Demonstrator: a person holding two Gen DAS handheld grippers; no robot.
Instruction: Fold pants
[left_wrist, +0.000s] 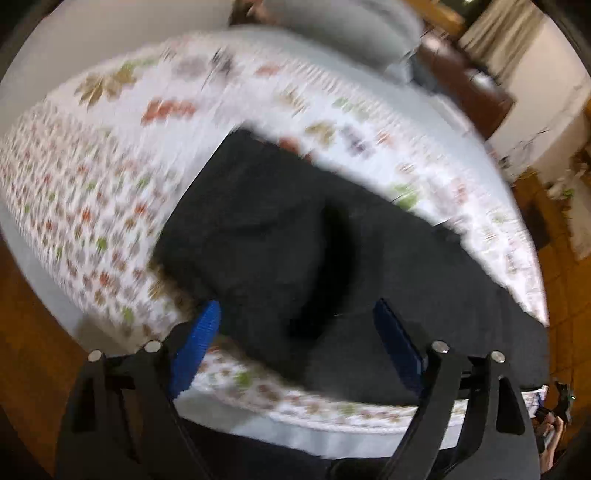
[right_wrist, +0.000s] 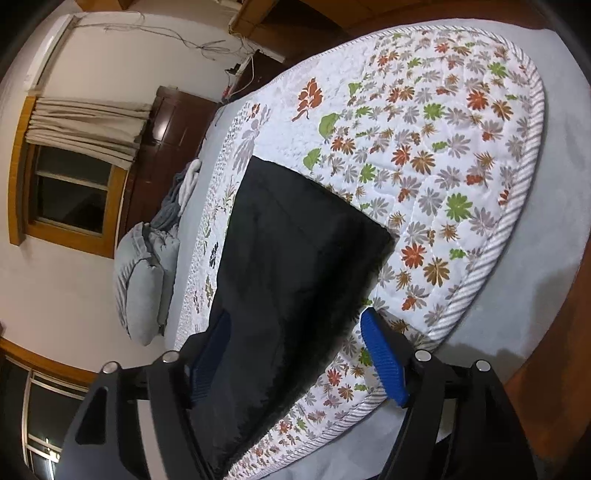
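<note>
The black pants (right_wrist: 295, 266) are laid flat on a leaf-patterned quilt (right_wrist: 424, 155) that is spread over a grey-sheeted bed (right_wrist: 561, 177). In the right wrist view they are seen as a long dark band, folded lengthwise, with the long axis running from the lower left of the picture, under the camera, up to a squared-off end (right_wrist: 306, 181) in the middle of the quilt. In the left wrist view the same cloth (left_wrist: 280, 236) is stretched from an end at the upper middle down to the right edge of the picture, and a deep crease is shown across its middle. Which end is the waistband cannot be told.

The left gripper (left_wrist: 297, 343) is held above the pants with its jaws wide apart; nothing is pressed between the blue pads. The right gripper (right_wrist: 295, 354) is likewise held with jaws spread, the pants' edge lying between the pads but untouched by them.

Around the bed are seen a white wall, a wood-framed window (right_wrist: 70, 192) with a gathered curtain (right_wrist: 85, 125), a dark wooden headboard (right_wrist: 162, 147), grey pillows (right_wrist: 144, 280) and loose wires on the wall.

The left wrist view is heavily smeared, so the quilt's pattern and the room beyond are hard to make out. The near end of the pants is cut off under the right gripper.
</note>
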